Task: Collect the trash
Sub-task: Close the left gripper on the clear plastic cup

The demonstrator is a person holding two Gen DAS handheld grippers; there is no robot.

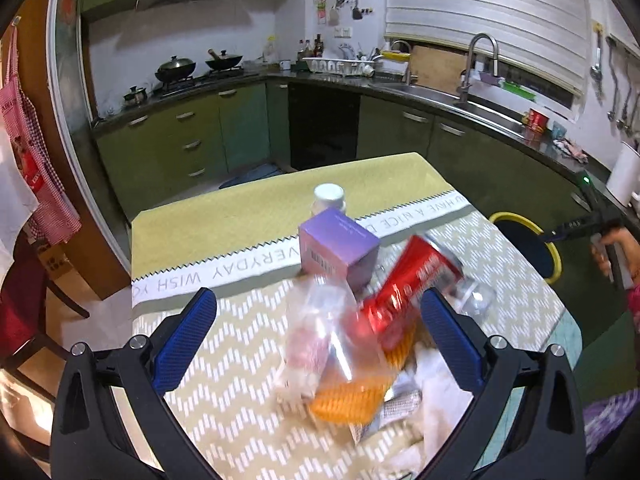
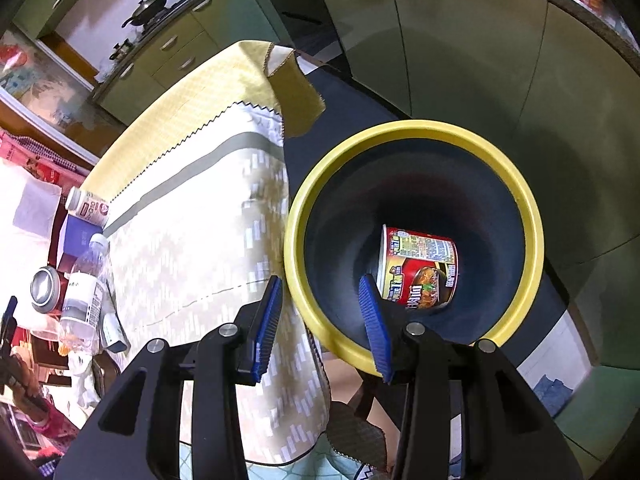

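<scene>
The left claw (image 1: 318, 312) is held wide open over a trash heap on the tabletop (image 1: 224, 216): a red can (image 1: 404, 280), a clear bottle (image 1: 320, 328) and a purple box (image 1: 340, 248) at twelve o'clock. The right claw (image 2: 320, 312), parted and empty, is seen above a yellow-rimmed bin (image 2: 412, 128) where a noodle cup (image 2: 420, 268) lies.

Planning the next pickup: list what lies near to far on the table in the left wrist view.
Orange mesh wrapper → clear plastic bag → red drink can lying tilted → purple cardboard box → white-capped bottle.
</scene>
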